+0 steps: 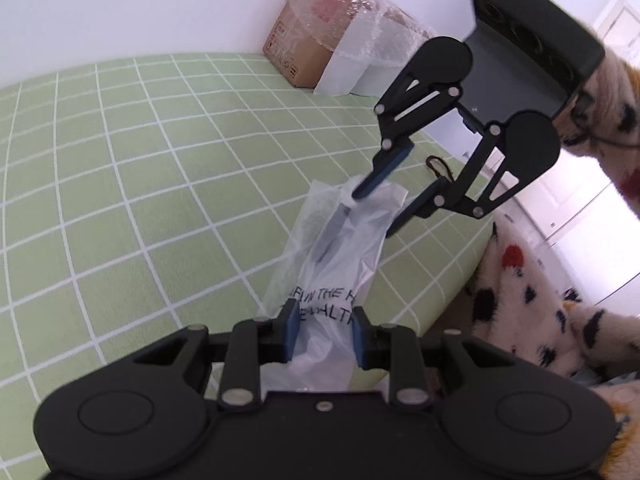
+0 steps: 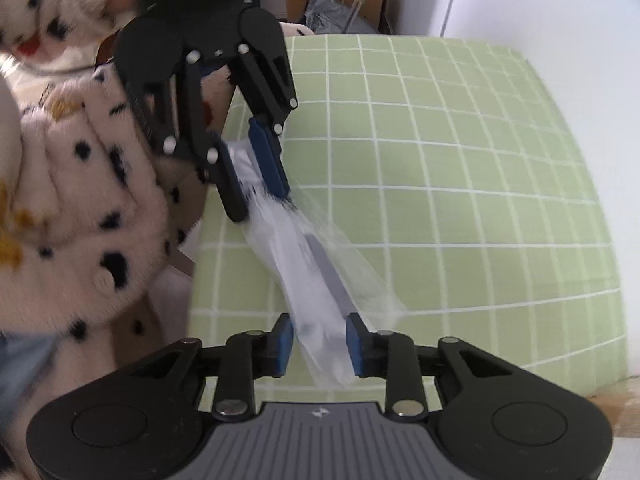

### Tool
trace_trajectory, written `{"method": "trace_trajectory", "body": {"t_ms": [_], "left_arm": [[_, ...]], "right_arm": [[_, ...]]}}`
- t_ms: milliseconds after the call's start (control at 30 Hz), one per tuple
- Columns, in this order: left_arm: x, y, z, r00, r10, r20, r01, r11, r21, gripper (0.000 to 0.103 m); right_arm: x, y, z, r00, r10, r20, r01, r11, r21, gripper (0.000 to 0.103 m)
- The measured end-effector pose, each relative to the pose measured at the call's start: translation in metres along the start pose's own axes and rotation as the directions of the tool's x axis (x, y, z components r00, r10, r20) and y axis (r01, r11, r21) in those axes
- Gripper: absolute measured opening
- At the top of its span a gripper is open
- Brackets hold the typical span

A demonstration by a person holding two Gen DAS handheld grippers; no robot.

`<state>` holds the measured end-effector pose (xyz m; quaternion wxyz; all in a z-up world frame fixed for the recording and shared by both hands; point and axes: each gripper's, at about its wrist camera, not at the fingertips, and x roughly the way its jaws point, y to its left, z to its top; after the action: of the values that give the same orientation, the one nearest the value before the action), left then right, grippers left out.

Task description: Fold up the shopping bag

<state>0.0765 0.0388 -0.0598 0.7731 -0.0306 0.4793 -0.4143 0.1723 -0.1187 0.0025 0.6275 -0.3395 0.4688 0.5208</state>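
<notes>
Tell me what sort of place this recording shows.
Probably a room in a home, perhaps a bedroom: the bag lies on a green checked cover like a bedspread, a bubble-wrapped box stands against the white wall, and the person wears a fleecy spotted sleeve.

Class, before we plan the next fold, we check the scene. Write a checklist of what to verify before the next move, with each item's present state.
1. Shopping bag already gathered into a long narrow strip: ok.
2. Strip resting on the green checked cloth: ok.
3. Left gripper holding the printed end, jaws closed on it: ok.
4. Right gripper holding the other end: not ok; its jaws stand open on either side of the strip.
5. Cardboard box well away from the bag: ok.
6. Layers of the strip lined up evenly: cannot tell; the plastic is blurred and see-through.
</notes>
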Motion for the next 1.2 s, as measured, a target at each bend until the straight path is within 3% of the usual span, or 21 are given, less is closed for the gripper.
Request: {"method": "trace_trajectory", "body": {"t_ms": [233, 300, 333, 500, 567, 700, 767, 833, 933, 1033, 1100, 1200], "left_arm": [[-0.001, 0.008, 0.004, 0.999, -0.051, -0.012, 0.05, 0.998, -0.044, 0.028], [-0.001, 0.015, 0.005, 0.997, -0.079, -0.012, 0.078, 0.994, -0.074, 0.028], [-0.002, 0.017, 0.005, 0.996, -0.088, -0.013, 0.086, 0.993, -0.082, 0.028], [-0.001, 0.024, 0.009, 0.992, -0.124, -0.026, 0.12, 0.986, -0.113, 0.028], [-0.002, 0.028, 0.009, 0.99, -0.141, -0.029, 0.136, 0.982, -0.13, 0.029], [-0.003, 0.034, 0.013, 0.985, -0.166, -0.042, 0.159, 0.977, -0.141, 0.031], [-0.006, 0.029, 0.016, 0.991, -0.128, -0.044, 0.123, 0.987, -0.108, 0.039], [-0.008, 0.022, 0.018, 0.996, -0.073, -0.043, 0.07, 0.996, -0.062, 0.053], [-0.016, -0.002, 0.022, 0.997, 0.076, -0.006, -0.075, 0.996, 0.042, 0.053], [-0.029, -0.033, 0.019, 0.978, 0.175, 0.111, -0.191, 0.969, 0.158, 0.053], [-0.036, -0.06, 0.013, 0.956, 0.187, 0.228, -0.24, 0.942, 0.233, 0.053], [-0.029, -0.085, 0.008, 0.934, 0.169, 0.315, -0.262, 0.922, 0.284, 0.053]], "right_arm": [[-0.001, 0.021, -0.014, 0.991, -0.094, 0.093, 0.111, 0.973, -0.204, 0.035], [0.003, 0.024, -0.015, 0.991, -0.093, 0.101, 0.114, 0.969, -0.221, 0.031], [0.005, 0.023, -0.014, 0.99, -0.091, 0.106, 0.112, 0.97, -0.215, 0.023], [0.006, -0.015, -0.003, 0.997, 0.038, 0.074, -0.038, 0.999, 0.009, 0.021], [0.009, -0.035, 0.003, 0.991, 0.124, 0.041, -0.129, 0.98, 0.154, 0.017], [0.019, -0.049, 0.007, 0.974, 0.226, 0.011, -0.219, 0.933, 0.285, 0.015], [0.022, -0.054, 0.007, 0.964, 0.265, -0.001, -0.246, 0.899, 0.363, 0.015], [0.025, -0.058, 0.005, 0.956, 0.295, -0.004, -0.262, 0.855, 0.448, 0.015], [0.03, -0.065, -0.001, 0.943, 0.334, 0.006, -0.277, 0.771, 0.574, 0.014], [0.032, -0.07, -0.004, 0.934, 0.356, 0.008, -0.272, 0.699, 0.661, 0.013], [0.033, -0.071, -0.004, 0.931, 0.366, -0.006, -0.263, 0.68, 0.685, 0.013], [0.036, -0.071, -0.001, 0.923, 0.384, -0.035, -0.249, 0.662, 0.706, 0.013]]}}
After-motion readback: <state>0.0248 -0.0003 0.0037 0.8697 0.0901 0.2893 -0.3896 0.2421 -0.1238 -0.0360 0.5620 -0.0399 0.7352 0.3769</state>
